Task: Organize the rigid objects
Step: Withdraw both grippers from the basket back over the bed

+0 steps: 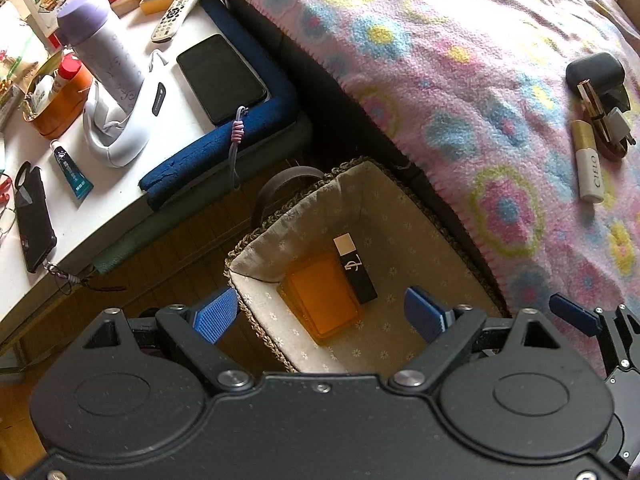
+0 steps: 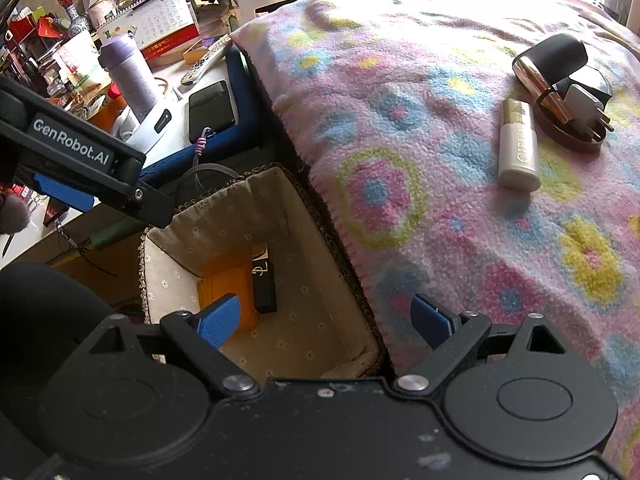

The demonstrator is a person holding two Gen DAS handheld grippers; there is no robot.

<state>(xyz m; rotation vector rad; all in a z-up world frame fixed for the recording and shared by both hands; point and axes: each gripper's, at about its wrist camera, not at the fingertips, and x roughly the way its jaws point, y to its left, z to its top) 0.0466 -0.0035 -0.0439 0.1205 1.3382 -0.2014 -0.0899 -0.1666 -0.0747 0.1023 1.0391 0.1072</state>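
Left wrist view looks almost straight down into a woven basket [image 1: 256, 240] with a pale flowered cloth lining, standing on the floor between a white tabletop [image 1: 100, 216] and a bed covered by a pink flowered blanket [image 1: 440, 80]. The left claw [image 1: 326, 312] hangs above the basket with its blue pads spread wide and nothing between them. On the basket's bottom lie an orange flat box [image 1: 324, 300] and a black lipstick box [image 1: 356, 270], side by side and touching. On the blanket, well apart from the basket, lies a white and gold tube [image 1: 587, 160], and just beyond it a brown oval tray [image 1: 612, 150] holding a gold lipstick [image 1: 592, 98] and a white plug adapter [image 1: 618, 128], with a black rounded case [image 1: 596, 70] behind them. The tabletop carries a lilac flask [image 1: 96, 44], a black phone [image 1: 222, 78], a remote control [image 1: 180, 10] and a small blue tube [image 1: 72, 170]. Right wrist view shows the right claw [image 2: 328, 322] above the seam where the basket meets the blanket's edge, its pads likewise spread wide and empty; one finger of the right claw shows at the right edge of the left view, and the left claw enters the right view from the left.
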